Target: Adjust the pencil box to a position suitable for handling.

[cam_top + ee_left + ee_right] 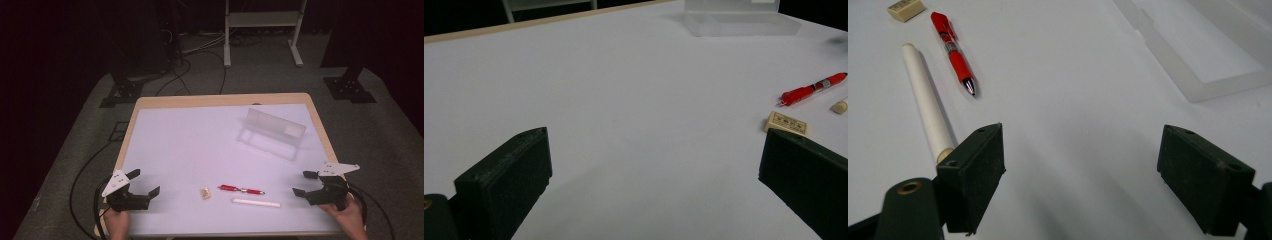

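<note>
Along the near edge of the worktop [165,150] I hold both claws low with their jaws spread wide and nothing between them: my left claw [145,186] by the near left corner, my right claw [302,183] toward the near right corner. Between them, close to the near edge, lie the three small things: a tan eraser [205,192], a red pen [241,189] and a white stick [256,202] just nearer me than the pen. The clear case [272,132] sits open toward the far right corner, well apart from them.

The work looks like gathering these into the case. My right claw is nearest the white stick, whose end lies just beside one jaw in the right gripper view [928,102]. I judge it best to square the jaws across the stick's middle, come straight down, and close gently, since a round smooth stick may roll or tip if caught near its end. The pen lies close alongside, so I should keep the jaw from nudging it.

The worktop is white and smooth with a pale wooden rim. Beyond it is grey carpet, black cables, dark stand feet and a white frame at the back of a dim room.
</note>
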`<action>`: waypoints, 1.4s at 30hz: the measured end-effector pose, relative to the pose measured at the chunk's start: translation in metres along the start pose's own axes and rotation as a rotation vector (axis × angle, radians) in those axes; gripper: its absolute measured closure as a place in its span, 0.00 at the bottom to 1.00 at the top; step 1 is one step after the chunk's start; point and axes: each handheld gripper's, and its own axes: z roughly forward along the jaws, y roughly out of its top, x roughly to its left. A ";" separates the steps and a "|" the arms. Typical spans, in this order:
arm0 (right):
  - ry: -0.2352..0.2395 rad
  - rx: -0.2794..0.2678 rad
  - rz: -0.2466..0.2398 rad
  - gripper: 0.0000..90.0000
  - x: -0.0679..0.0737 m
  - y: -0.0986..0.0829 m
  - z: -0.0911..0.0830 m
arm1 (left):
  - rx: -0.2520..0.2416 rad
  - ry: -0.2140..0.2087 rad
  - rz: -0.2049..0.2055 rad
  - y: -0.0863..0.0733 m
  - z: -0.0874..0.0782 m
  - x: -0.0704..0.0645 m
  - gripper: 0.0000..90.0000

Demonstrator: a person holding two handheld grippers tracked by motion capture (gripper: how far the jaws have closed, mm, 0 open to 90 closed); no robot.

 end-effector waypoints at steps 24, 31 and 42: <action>0.032 0.067 -0.113 0.24 -0.013 0.072 0.031 | -0.010 -0.011 -0.009 -0.004 0.000 0.009 0.00; 0.024 0.082 -0.151 0.24 -0.013 0.091 0.038 | -0.007 -0.015 -0.008 -0.005 0.001 0.008 0.00; 0.028 0.113 -0.190 0.30 -0.016 0.116 0.054 | -0.005 -0.022 -0.005 -0.005 0.001 0.008 0.00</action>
